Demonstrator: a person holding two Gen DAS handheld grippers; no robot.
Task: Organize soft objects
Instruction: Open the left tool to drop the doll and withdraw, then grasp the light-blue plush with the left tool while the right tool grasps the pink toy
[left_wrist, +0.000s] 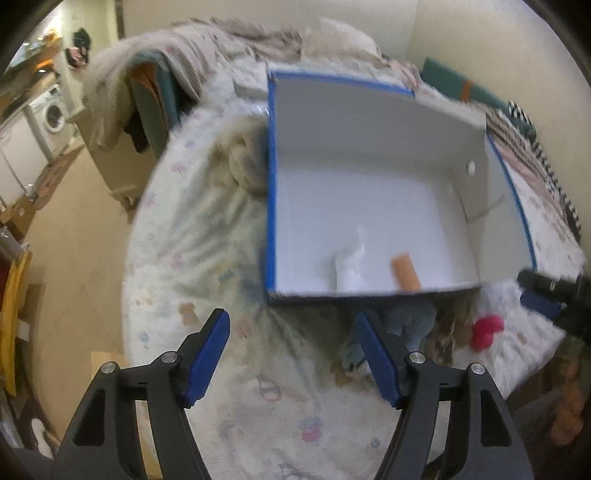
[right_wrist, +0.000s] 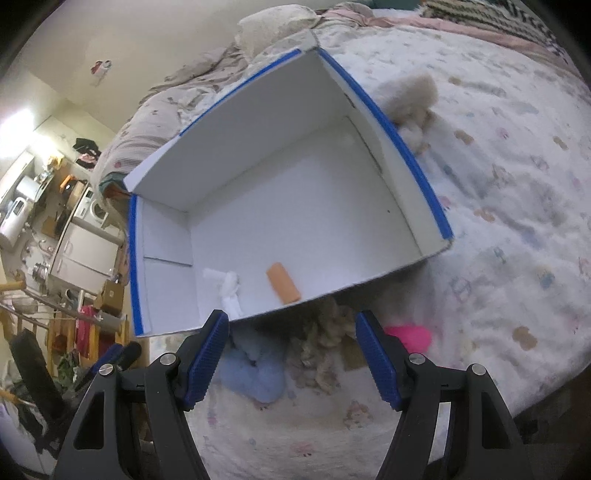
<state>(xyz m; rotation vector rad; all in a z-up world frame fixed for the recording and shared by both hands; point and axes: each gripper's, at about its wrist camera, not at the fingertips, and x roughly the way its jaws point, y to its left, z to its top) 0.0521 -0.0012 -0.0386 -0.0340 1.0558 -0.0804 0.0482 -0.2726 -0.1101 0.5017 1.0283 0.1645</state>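
Note:
A white box with blue edges (left_wrist: 271, 177) (right_wrist: 413, 162) lies open on the bed. Inside it are an orange roll (left_wrist: 405, 270) (right_wrist: 283, 283) and a white soft item (left_wrist: 349, 266) (right_wrist: 229, 286). In front of the box lie a light blue soft toy (right_wrist: 255, 373) (left_wrist: 412, 323), a brown fluffy toy (right_wrist: 321, 347) (left_wrist: 452, 325) and a pink soft object (right_wrist: 412, 338) (left_wrist: 487, 330). A beige plush (left_wrist: 245, 157) (right_wrist: 410, 99) rests against the box's outer side. My left gripper (left_wrist: 291, 356) is open and empty above the bedspread. My right gripper (right_wrist: 291, 356) is open and empty above the toys.
The bed has a pale patterned blanket (left_wrist: 207, 236) (right_wrist: 517, 206). Pillows and rumpled bedding (left_wrist: 236, 33) lie beyond the box. A washing machine (left_wrist: 50, 114) and floor (left_wrist: 74, 236) are at left. The right gripper's body shows at the left wrist view's right edge (left_wrist: 554, 295).

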